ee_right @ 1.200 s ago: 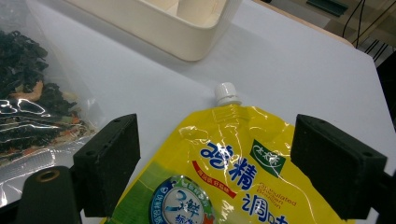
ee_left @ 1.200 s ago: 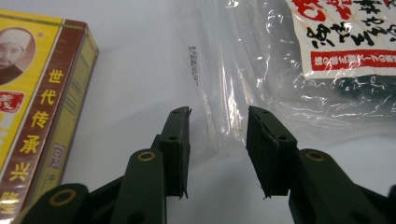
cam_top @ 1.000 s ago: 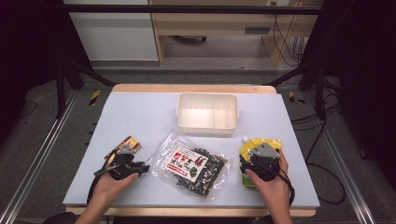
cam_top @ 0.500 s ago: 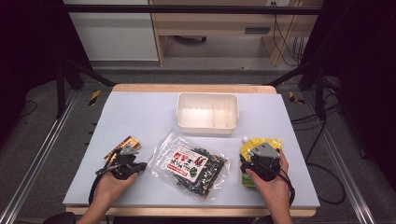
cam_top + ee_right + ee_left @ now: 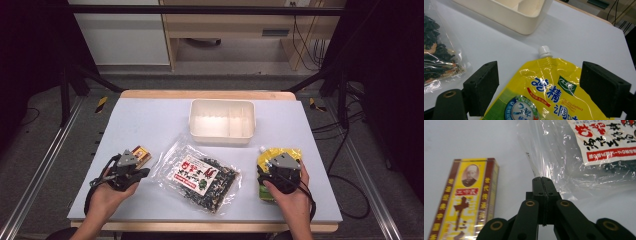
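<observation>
My left gripper is shut, its jaws pressed together with nothing seen between them. Its tip stands just short of the clear edge of the snack bag, which lies mid-table holding dark dried pieces under a red and white label. A small yellow and brown box lies flat just left of that gripper. My right gripper is open, and its jaws straddle a yellow spouted pouch without touching it. The pouch's white cap points toward the tray.
A white two-compartment tray stands empty at the middle back of the pale blue table. Bare tabletop lies left of the tray and along the far right. Cables trail from both grippers off the near edge.
The left gripper has lifted slightly and shifted a little near the bag's edge. The right hand, the bag, the box and the pouch have stayed in place.
</observation>
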### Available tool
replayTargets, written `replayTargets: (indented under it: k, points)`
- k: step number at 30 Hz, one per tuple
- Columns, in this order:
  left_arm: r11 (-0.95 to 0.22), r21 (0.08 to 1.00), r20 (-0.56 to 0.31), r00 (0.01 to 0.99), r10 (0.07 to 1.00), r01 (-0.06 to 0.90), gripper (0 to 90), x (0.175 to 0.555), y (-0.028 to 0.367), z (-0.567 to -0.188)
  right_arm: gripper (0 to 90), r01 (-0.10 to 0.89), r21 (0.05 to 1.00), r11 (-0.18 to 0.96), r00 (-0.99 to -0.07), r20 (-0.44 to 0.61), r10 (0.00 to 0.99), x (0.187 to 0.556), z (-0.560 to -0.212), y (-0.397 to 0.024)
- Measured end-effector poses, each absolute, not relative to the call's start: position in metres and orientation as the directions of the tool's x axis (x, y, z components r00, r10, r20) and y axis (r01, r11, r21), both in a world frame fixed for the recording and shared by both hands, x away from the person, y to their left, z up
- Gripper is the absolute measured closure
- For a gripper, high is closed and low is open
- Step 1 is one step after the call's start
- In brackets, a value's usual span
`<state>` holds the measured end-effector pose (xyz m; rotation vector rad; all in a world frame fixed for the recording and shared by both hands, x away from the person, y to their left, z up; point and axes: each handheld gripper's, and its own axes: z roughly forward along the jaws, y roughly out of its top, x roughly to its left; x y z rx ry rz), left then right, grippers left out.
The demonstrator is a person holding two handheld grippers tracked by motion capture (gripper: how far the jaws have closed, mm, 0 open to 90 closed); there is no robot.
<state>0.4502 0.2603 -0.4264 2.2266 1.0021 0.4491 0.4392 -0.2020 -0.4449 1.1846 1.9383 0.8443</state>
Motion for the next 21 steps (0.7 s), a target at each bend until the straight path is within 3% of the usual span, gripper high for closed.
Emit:
replayTargets:
  k: [5,16,21]
  points:
    - [-0.515,0.69,0.074,0.658,0.75,0.509,90.0,0.461,0.266,-0.406,16.8,0.443,0.825,0.35,-0.366,-0.19,0.911,0.442,-0.438,-0.191]
    - [-0.556,0.715,0.144,0.689,0.71,0.423,90.0,0.459,0.26,-0.36,17.2,0.337,0.83,0.445,-0.624,-0.157,0.765,0.467,-0.408,-0.123]
    - [-0.571,0.715,0.157,0.704,0.693,0.403,90.0,0.461,0.254,-0.351,17.4,0.315,0.829,0.461,-0.67,-0.15,0.727,0.48,-0.396,-0.104]
